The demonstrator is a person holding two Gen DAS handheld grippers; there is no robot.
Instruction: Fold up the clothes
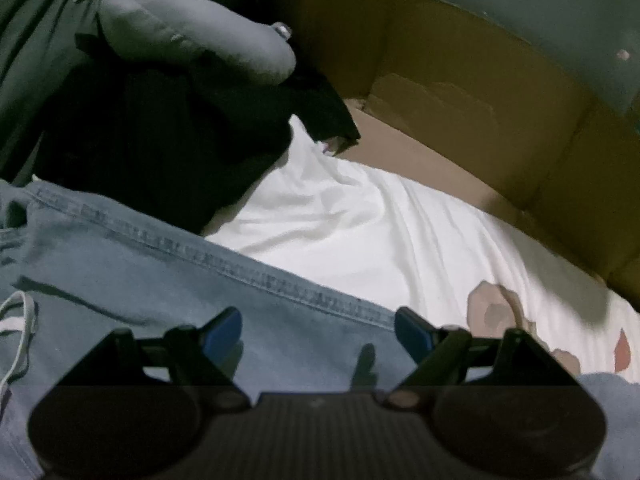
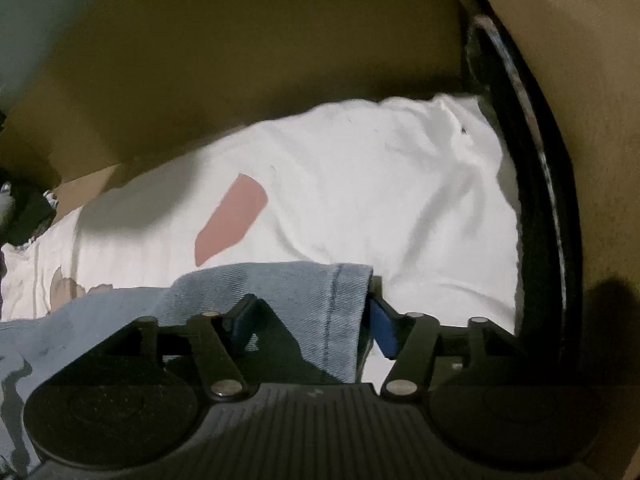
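Light blue denim (image 1: 160, 280) with a stitched seam lies spread under my left gripper (image 1: 318, 330), whose blue-padded fingers stand wide apart above the cloth with nothing between them. In the right wrist view a folded, hemmed end of the denim (image 2: 312, 292) lies between the fingers of my right gripper (image 2: 310, 322). The hem's edge sits right beside the right pad (image 2: 382, 330), and the pads do not visibly squeeze it. The denim rests on a white cloth (image 2: 360, 180) printed with pink and tan shapes.
A brown cardboard box wall (image 1: 460, 80) (image 2: 240, 60) rises just behind the white cloth (image 1: 360, 220). A black garment (image 1: 140, 140) and a grey rolled piece (image 1: 192, 28) lie at the left. A dark curved band (image 2: 540, 200) runs down the right side.
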